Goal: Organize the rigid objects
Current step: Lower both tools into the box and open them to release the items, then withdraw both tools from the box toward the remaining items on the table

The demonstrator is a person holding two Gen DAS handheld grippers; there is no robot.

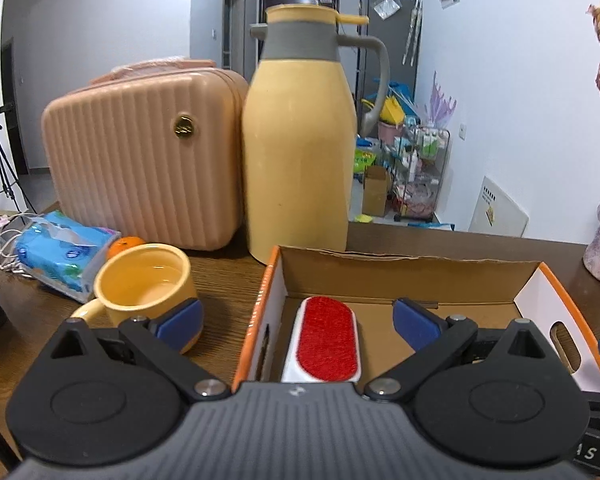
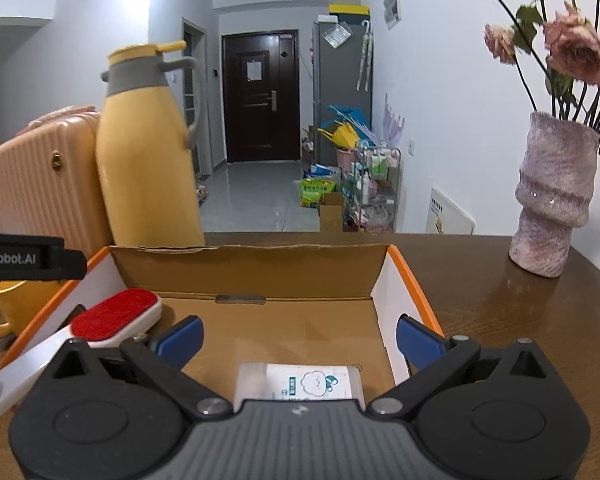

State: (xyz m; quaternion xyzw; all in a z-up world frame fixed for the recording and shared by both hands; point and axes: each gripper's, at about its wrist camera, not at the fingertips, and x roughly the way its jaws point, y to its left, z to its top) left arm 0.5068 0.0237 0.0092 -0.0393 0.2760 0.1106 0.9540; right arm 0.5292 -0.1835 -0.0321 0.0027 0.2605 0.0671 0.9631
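Jaws on both grippers stand apart, empty. Lint brush (image 1: 327, 340) and bottle (image 2: 300, 386) already lie in the box (image 2: 252, 268); the mug (image 1: 148, 292), left of frame, seems left.

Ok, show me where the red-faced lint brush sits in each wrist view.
Left wrist: the white lint brush with the red fabric face lies low centre, inside the orange-edged cardboard box, by its left wall.
Right wrist: the brush lies lower left, in the box's left part, handle toward the camera.
Shared landmark: the tall yellow thermos jug behind the box.
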